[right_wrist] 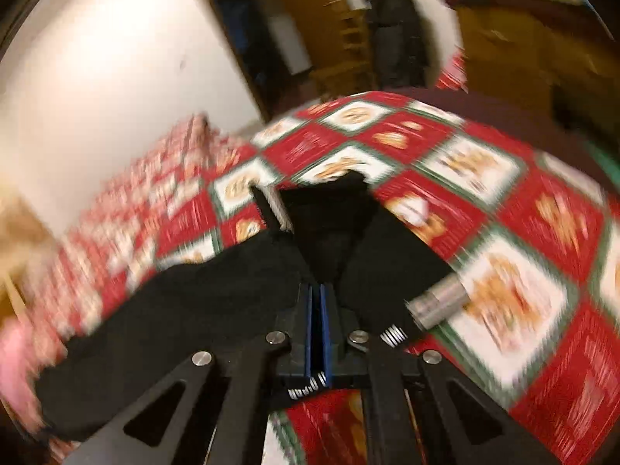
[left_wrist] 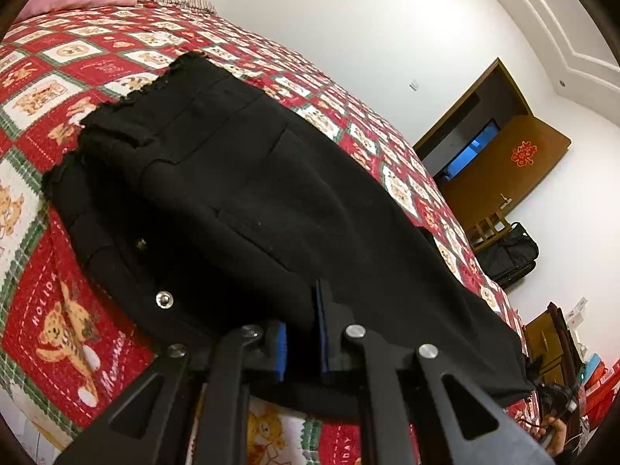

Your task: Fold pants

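Black pants [left_wrist: 240, 193] are laid flat on a bed with a red teddy-bear quilt [left_wrist: 50, 89]; the frilled waistband [left_wrist: 128, 97] is toward the pillows, and a metal snap [left_wrist: 164, 299] is seen near the close edge.

The left claw [left_wrist: 302, 333] is clamped on the near edge of the pants, with black cloth pinched between the blue pads [left_wrist: 279, 348].

The right-wrist view is heavily motion-blurred. The right claw [right_wrist: 317, 310] is seen with pads together, and black cloth bunches right at the tips. A fold appears to be pinched there, though how much cloth is caught cannot be told through the blur.

Handling, as judged: the fabric is soft, limp and fairly thick, light to lift, and not fragile. No shape will be held by it, so sagging and drag on the quilt are to be expected. It is not slippery, but layers may separate if only the top one is pinched.

Hold is best taken at edges and corners, through all layers, with seams or the waistband preferred for a firmer bite. The snap should be avoided by the pads.
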### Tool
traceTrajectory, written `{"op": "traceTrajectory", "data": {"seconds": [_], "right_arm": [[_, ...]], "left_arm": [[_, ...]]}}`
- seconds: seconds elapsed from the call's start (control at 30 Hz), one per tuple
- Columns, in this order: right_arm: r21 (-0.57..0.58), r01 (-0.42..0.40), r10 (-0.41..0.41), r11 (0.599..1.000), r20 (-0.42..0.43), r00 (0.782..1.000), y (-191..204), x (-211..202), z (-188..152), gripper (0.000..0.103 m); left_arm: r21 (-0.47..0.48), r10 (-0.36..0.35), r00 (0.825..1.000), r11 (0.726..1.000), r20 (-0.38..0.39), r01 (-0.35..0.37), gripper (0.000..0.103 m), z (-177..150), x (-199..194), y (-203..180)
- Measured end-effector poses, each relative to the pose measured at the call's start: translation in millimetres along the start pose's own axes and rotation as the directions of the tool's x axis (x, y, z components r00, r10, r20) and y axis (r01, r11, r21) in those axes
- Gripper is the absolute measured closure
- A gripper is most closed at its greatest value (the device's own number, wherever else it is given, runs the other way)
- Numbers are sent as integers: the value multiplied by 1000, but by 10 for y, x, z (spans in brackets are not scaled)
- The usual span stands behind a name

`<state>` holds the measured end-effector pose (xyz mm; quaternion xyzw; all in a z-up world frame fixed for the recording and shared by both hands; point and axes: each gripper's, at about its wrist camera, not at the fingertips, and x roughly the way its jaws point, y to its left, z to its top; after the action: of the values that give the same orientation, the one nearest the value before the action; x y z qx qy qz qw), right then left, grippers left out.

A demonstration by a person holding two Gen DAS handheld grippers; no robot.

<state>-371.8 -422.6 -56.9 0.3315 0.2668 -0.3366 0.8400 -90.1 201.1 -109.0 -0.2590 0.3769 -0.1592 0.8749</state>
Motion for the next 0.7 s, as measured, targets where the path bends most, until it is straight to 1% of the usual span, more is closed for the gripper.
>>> {"op": "traceTrajectory", "data": {"seconds": [0.03, 0.13, 0.2, 0.27, 0.3, 0.33, 0.37, 0.4, 0.43, 0.47, 0.5, 0.57, 0.6, 0.63, 0.67, 0.7], "right_arm": [[89, -32, 30, 996, 21, 999, -150, -72, -57, 99], [214, -83, 76, 973, 39, 996, -379, -125, -193, 99], [267, -89, 83, 960, 32, 996, -491, -129, -293, 99], [355, -100, 93, 929, 36, 995, -637, -150, -339, 98], [388, -99, 90, 916, 40, 995, -699, -164, -342, 98], [420, -64, 49, 905, 45, 998, -758, -235, -328, 98], [425, -3, -18, 905, 47, 999, -763, -310, -304, 98], [411, 24, -60, 911, 73, 996, -732, -397, -279, 98], [355, 23, -69, 935, 119, 990, -629, -492, -234, 98], [275, 19, -59, 961, 138, 989, -468, -537, -176, 98], [204, 4, -34, 979, 141, 989, -304, -550, -134, 98], [51, -76, 70, 996, 112, 991, 153, -513, -92, 98], [-35, -124, 126, 992, 77, 989, 448, -454, -109, 98], [-152, -191, 196, 970, 14, 981, 847, -376, -181, 98], [-237, -252, 249, 938, -44, 968, 1157, -309, -277, 98], [-288, -300, 286, 909, -91, 954, 1359, -270, -373, 98]], "left_arm": [[-2, -1, 1000, 1000, -1, 1, 90, 0, 3, 6], [-4, -5, 1000, 1000, -2, 5, 90, -1, 0, 21], [-4, -6, 1000, 1000, -3, 6, 90, 1, 4, 15], [-5, -8, 1000, 1000, 0, 8, 90, 8, -4, 24], [-7, -9, 1000, 1000, 0, 9, 90, 11, -4, 33], [-9, -11, 1000, 1000, 0, 11, 90, 11, -5, 39], [-11, -11, 1000, 1000, -1, 11, 90, 11, -9, 50], [-12, -10, 1000, 1000, -2, 10, 90, 11, -10, 53], [-13, -7, 1000, 1000, -3, 7, 90, 10, -9, 45], [-13, 3, 1000, 1000, 0, -3, 88, 17, -14, 47], [-13, 12, 1000, 1000, 3, -12, 87, 24, -15, 42], [-19, 25, 1000, 1000, 8, -25, 80, 50, -20, 40], [-24, 32, 999, 999, 14, -32, 78, 68, -33, 48], [-25, 42, 999, 999, 22, -42, 73, 84, -47, 54], [-24, 58, 998, 998, 36, -57, 67, 108, -73, 62], [-25, 65, 997, 998, 44, -64, 65, 121, -88, 68]]}}
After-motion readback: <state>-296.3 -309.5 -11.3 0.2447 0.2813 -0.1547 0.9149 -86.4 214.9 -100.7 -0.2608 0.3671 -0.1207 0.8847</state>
